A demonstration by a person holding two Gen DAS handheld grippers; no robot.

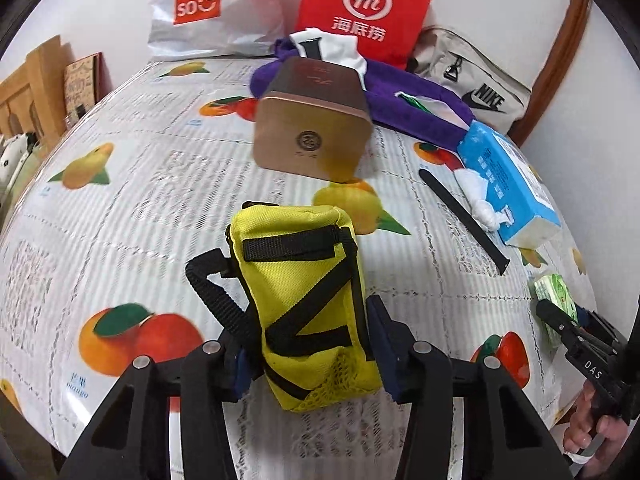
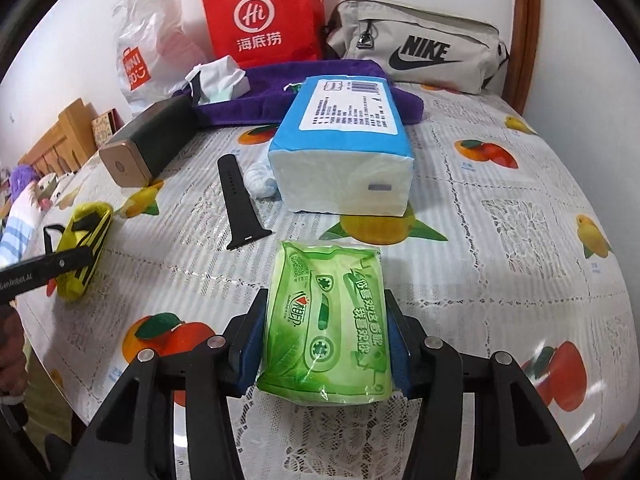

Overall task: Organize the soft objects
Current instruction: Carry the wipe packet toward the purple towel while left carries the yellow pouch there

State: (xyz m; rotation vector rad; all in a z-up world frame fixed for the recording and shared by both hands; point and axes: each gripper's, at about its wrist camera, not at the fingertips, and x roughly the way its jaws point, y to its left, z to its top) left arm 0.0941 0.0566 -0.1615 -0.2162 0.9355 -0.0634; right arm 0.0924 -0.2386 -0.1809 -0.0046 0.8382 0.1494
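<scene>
- Fruit-printed plastic cloth covers the counter point(image 1: 132, 184), which stands against a white wall; along its far edge lean a white Miniso plastic bag point(image 1: 192, 12), a red paper carrier bag point(image 1: 364, 4) and a beige fabric Nike waist bag point(image 2: 420, 44).
- At the left, the left gripper point(image 1: 310, 354) has its jaws pressed on both flanks of a yellow mesh-fabric pouch with black webbing straps point(image 1: 308, 300), so it is gripping it. The pouch's long axis runs straight out from the jaws toward 12 o'clock, its far end free.
- Ahead of that pouch at 12 o'clock lies a copper-coloured square metal tin point(image 1: 312, 132) on its side, with a purple plush cloth point(image 1: 416, 108) behind it carrying a crumpled white fabric piece point(image 1: 332, 46).
- Between the two grippers lies a black rubber watch strap point(image 2: 238, 204), beside a blue-and-white soft tissue pack point(image 2: 344, 148).
- At the right, the right gripper point(image 2: 326, 354) has its jaws closed against the long sides of a green plastic-wrapped pocket tissue pack point(image 2: 328, 324), which points toward 12 o'clock with the big tissue pack just beyond it.
- Both soft things are held low, at or just over the cloth. My judgement: the pile at the back lies at 12 o'clock from both, with the right arm nearer the blue pack.
</scene>
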